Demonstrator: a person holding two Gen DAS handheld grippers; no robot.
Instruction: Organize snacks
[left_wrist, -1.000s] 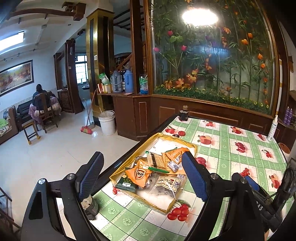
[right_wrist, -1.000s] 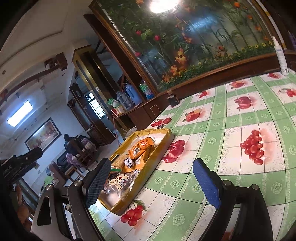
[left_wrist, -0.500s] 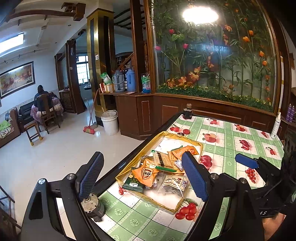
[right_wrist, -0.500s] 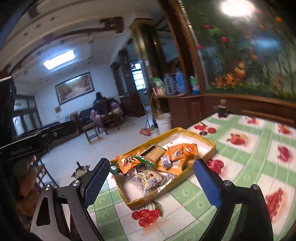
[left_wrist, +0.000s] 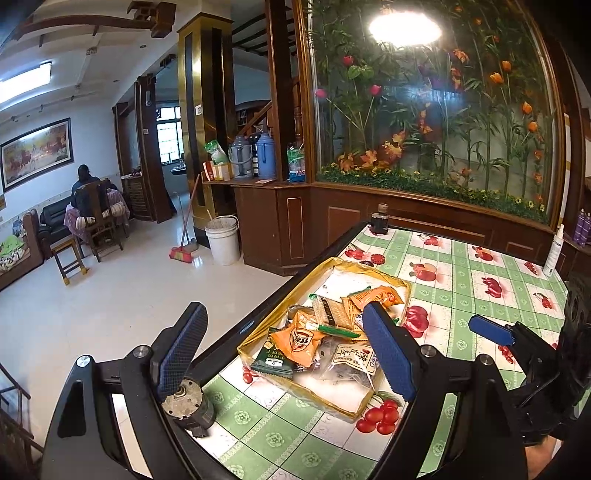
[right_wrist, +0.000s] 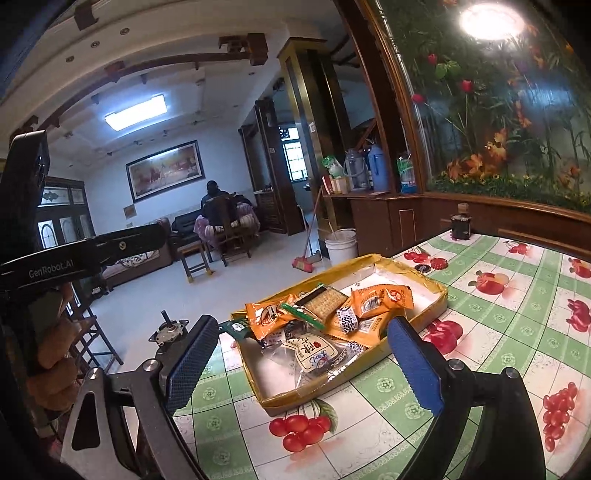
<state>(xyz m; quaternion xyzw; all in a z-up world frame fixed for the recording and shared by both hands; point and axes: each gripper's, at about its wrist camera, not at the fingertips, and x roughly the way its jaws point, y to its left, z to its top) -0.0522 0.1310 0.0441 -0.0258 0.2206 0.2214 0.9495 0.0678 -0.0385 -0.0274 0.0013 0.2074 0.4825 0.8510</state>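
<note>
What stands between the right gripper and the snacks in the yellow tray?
Nothing visible. The right gripper is open and empty, and only bare tablecloth and the tray's low near wall lie before the snacks.

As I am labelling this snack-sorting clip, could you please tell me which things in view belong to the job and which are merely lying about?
Belongs to the job:
- yellow tray
- orange snack packets
- cracker pack
- clear bag with printed label
- dark green packet

Just lying about:
- dark jar
- two bottle caps
- white spray bottle
- bucket
- broom
</note>
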